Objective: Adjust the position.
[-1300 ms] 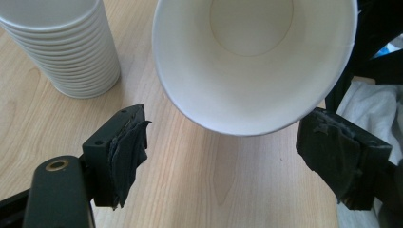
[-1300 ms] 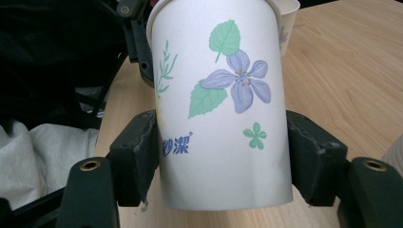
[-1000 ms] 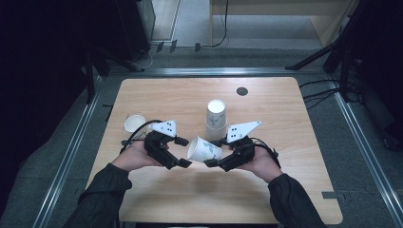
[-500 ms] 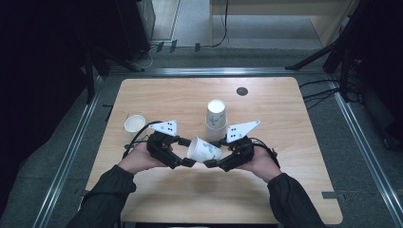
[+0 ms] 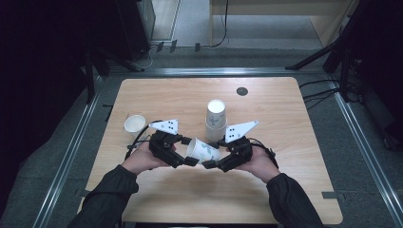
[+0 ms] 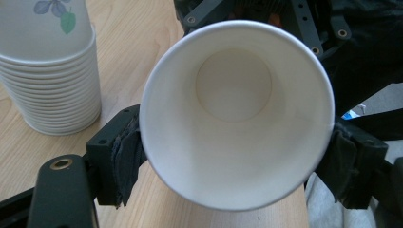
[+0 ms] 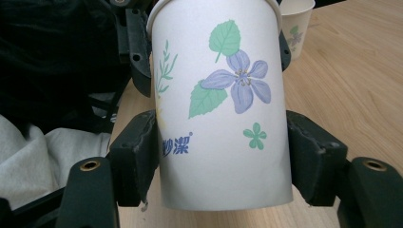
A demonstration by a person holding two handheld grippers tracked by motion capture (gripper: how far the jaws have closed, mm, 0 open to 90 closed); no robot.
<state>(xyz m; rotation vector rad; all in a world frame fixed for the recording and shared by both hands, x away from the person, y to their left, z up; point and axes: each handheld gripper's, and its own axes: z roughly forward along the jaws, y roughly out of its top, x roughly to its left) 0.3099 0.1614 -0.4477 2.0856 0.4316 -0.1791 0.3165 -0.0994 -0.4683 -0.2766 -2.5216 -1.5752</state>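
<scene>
A white paper cup (image 5: 202,149) with a purple flower print lies sideways above the table, held between both grippers. My left gripper (image 5: 187,159) is at its mouth. In the left gripper view the open rim (image 6: 235,142) faces me, and both pads touch its sides. These jaws have just been opening a little, with the rim still between them. My right gripper (image 5: 213,164) is shut on the cup's lower body. In the right gripper view the printed wall (image 7: 223,118) sits squeezed between the two pads.
A tall stack of the same cups (image 5: 215,121) stands upside down just behind the grippers, also at the left in the left gripper view (image 6: 52,85). A single upright cup (image 5: 135,124) stands at the table's left. A dark round disc (image 5: 242,91) lies near the wooden table's (image 5: 285,190) far edge.
</scene>
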